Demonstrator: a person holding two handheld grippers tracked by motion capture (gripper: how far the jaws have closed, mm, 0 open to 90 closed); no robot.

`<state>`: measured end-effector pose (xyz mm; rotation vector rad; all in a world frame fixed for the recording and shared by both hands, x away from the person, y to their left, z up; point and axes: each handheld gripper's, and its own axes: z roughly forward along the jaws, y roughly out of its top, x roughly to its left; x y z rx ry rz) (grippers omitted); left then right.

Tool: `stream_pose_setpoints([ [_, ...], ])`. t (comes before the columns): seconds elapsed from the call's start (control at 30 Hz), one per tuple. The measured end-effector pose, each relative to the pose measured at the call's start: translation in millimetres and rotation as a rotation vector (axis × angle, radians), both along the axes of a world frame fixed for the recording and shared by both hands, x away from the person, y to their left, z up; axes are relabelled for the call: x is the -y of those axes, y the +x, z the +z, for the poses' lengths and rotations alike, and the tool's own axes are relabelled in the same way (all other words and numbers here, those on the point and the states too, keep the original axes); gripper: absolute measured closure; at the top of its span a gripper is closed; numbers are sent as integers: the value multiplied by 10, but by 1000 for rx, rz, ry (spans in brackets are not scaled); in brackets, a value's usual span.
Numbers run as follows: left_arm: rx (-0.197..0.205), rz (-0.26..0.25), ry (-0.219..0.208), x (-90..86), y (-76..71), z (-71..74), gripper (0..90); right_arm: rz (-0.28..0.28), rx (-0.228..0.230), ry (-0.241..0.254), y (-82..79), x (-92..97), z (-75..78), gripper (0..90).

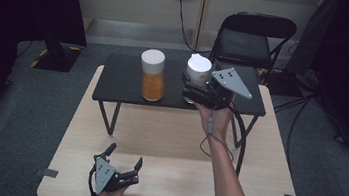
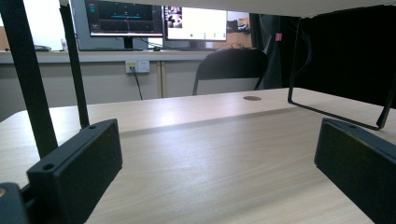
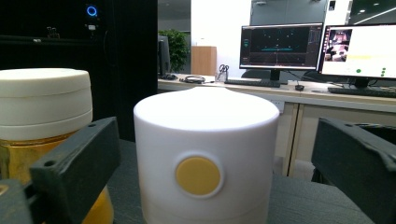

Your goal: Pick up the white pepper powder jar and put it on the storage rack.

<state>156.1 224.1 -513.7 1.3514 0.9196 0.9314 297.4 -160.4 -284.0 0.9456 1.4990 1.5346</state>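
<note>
Jaws of the right tool (image 3: 205, 158) sit spread around the white-lidded jar (image 3: 205, 154), orange jar (image 1: 153, 75) just beside; left tool (image 1: 121, 164) spread too, no readable labels.

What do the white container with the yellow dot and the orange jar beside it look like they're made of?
The white container looks like matte plastic: an even, opaque surface with soft shading and no glare. The yellow dot on it has a flat, dull finish. The orange jar seems to be clear plastic or glass, since its amber contents show through; which one cannot be told. Its white lid looks like matte plastic.
</note>
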Motion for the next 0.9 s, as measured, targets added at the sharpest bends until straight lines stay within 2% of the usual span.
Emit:
stream_pose_setpoints([
  [0.17, 0, 0, 0, 0, 0, -1, 0, 19, -7, 15, -22, 64, 0, 0],
  [0.37, 2, -2, -1, -5, -1, -3, 0, 28, 11, 16, -109, 97, -15, 0],
  [0.53, 0, -3, 0, -4, 1, 0, 0, 36, 40, 35, -185, 149, -70, 0],
  [0.9, 0, -3, -1, -3, 2, -1, 0, 55, 64, 13, -339, 181, -118, 0],
])
